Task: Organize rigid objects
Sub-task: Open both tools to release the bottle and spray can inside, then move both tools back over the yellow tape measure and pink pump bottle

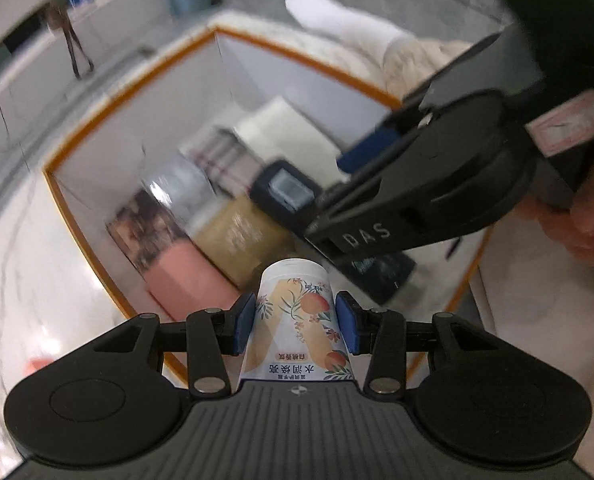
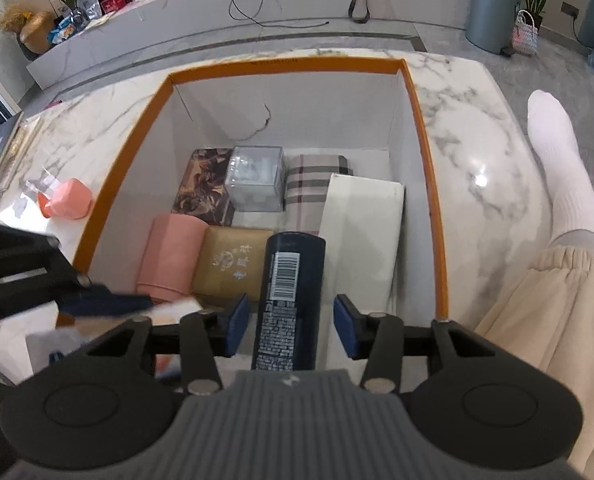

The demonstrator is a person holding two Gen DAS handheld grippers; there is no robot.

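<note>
My left gripper (image 1: 295, 322) is shut on a white tube with a peach print (image 1: 297, 320), held over the near edge of an orange-rimmed white box (image 2: 425, 152). A dark blue carton with a barcode (image 2: 289, 292) stands between the pads of my right gripper (image 2: 293, 326), with a gap showing on each side, so the jaws are open. The carton leans inside the box against a tan box (image 2: 229, 264). In the left wrist view the right gripper (image 1: 337, 196) reaches into the box from the right around the same carton (image 1: 285, 192).
Inside the box lie a pink box (image 2: 169, 256), a brown patterned box (image 2: 205, 188), a clear plastic cube (image 2: 255, 178), a plaid box (image 2: 309, 188) and a white box (image 2: 361, 232). A pink object (image 2: 67, 200) sits on the marble table (image 2: 477, 168). A person's leg in a white sock (image 2: 557, 168) rests at the right.
</note>
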